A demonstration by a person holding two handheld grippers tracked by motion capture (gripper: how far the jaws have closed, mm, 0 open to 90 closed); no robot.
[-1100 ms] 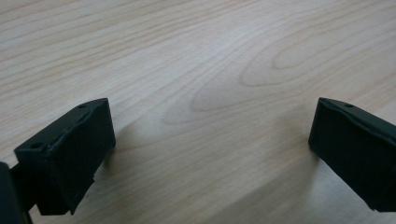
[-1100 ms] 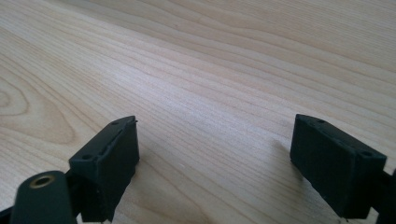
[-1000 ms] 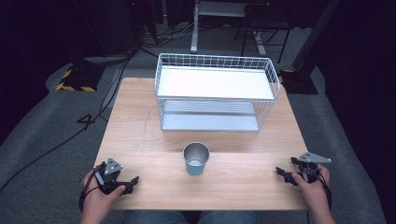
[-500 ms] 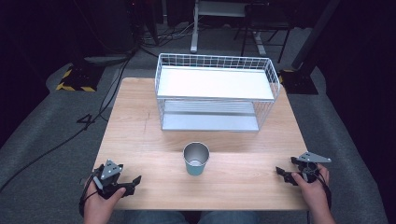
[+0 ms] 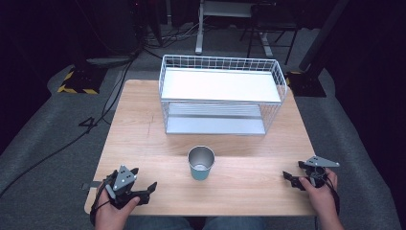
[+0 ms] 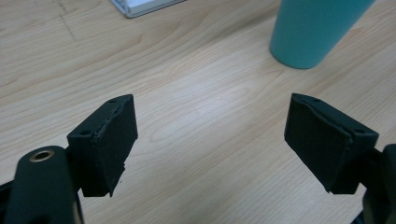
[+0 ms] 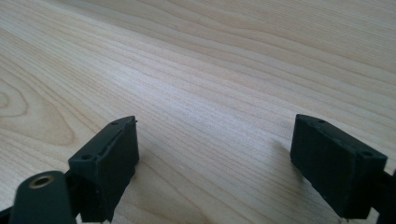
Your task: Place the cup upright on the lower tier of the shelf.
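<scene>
Cup (image 5: 201, 163): a teal one with a bare metal inside, standing upright and open-mouthed on the wooden table (image 5: 143, 129), a little nearer than the middle and roughly centred from left to right. Nothing touches it. From the left gripper view its teal wall (image 6: 315, 30) rises at the far right of the frame, well beyond the jaws, with bare wood between.

Just beyond the cup, on the far half of the table, stands a white wire rack (image 5: 221, 93) with two shelves, an upper white shelf and a lower one that sits close to the tabletop. A corner of that rack (image 6: 142, 5) peeks in at the top of the left gripper view.

Down at the near left corner of the table, a person's left hand (image 5: 112, 213) holds the left gripper (image 5: 146, 191), its jaws pointing right, toward the cup but well apart from it. Its jaws are spread wide with only tabletop between them.

At the near right edge, the right hand (image 5: 323, 191) holds the right gripper (image 5: 291, 179), pointing left, also well apart from the cup. Its jaws likewise stand wide apart over bare wood, holding nothing, as the right gripper view shows.

Around the table lies grey carpet (image 5: 43, 158), with black cables (image 5: 103, 112) trailing across it on the left, and a yellow-and-black striped block (image 5: 76, 82) sits farther back on that side.
</scene>
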